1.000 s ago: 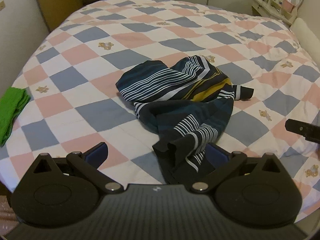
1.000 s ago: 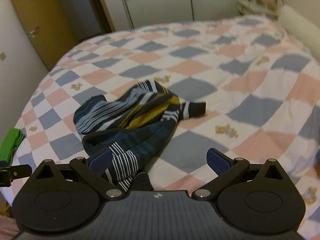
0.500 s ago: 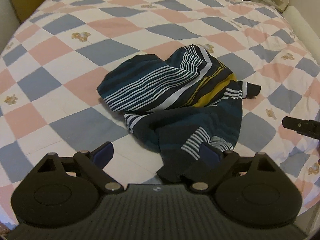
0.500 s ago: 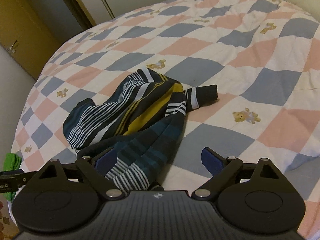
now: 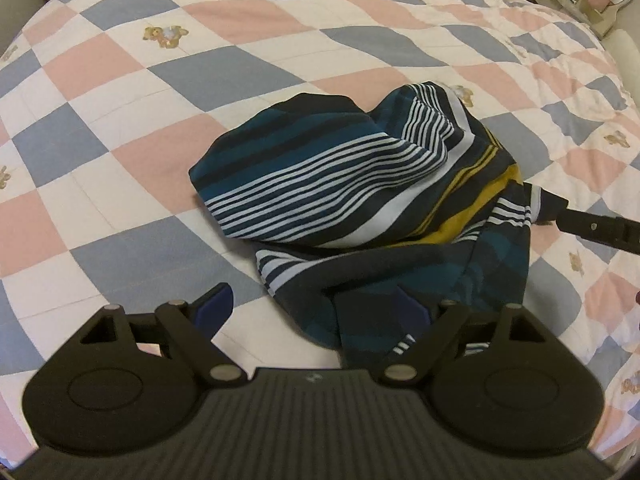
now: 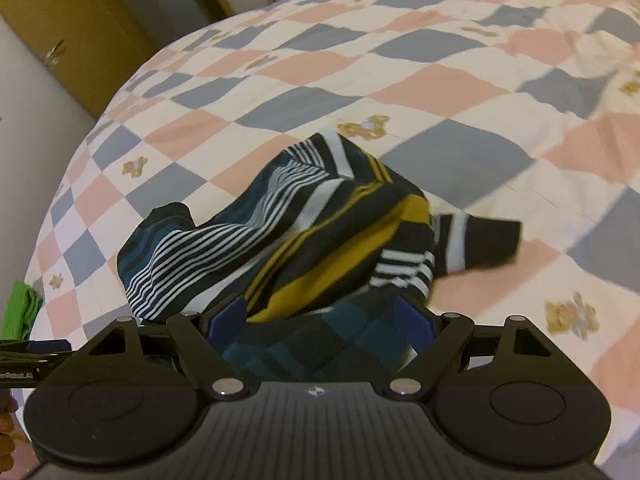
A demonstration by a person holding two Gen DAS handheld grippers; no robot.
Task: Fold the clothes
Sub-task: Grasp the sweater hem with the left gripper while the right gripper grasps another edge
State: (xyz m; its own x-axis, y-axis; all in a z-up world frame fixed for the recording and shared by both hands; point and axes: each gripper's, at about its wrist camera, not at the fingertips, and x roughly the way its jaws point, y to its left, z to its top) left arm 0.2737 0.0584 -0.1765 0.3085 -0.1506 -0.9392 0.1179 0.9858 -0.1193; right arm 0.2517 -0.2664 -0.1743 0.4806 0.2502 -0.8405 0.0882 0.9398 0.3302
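**Two grippers at the near edge of a crumpled shirt**

The shirt [image 5: 360, 200] lies bunched on the quilt [image 5: 120, 128], straight ahead of both tools. It is dark with teal bands, thin white stripes and a mustard band; one cuff [image 6: 476, 244] pokes out ahead and right of the right gripper.

The left gripper [image 5: 316, 308] has its fingers spread wide. Its left pad [image 5: 214, 307] sits over bare quilt, while its right pad [image 5: 412, 312] is among the near folds of the shirt, and dark cloth drapes between the two. Nothing is pinched.

The right gripper [image 6: 320, 316] is also spread, with teal-and-black cloth lying between its pads [image 6: 226, 316] and the mustard band just ahead of them. From the left wrist view its finger [image 5: 596, 228] shows at the far right, touching the shirt's right edge.

A green cloth [image 6: 22, 312] lies at the quilt's edge, far left of the right gripper. A small white label on the left tool, at the left edge of the right wrist view, is too blurred to read. The quilt is checked pink, blue and white with small bear prints [image 5: 166, 35].
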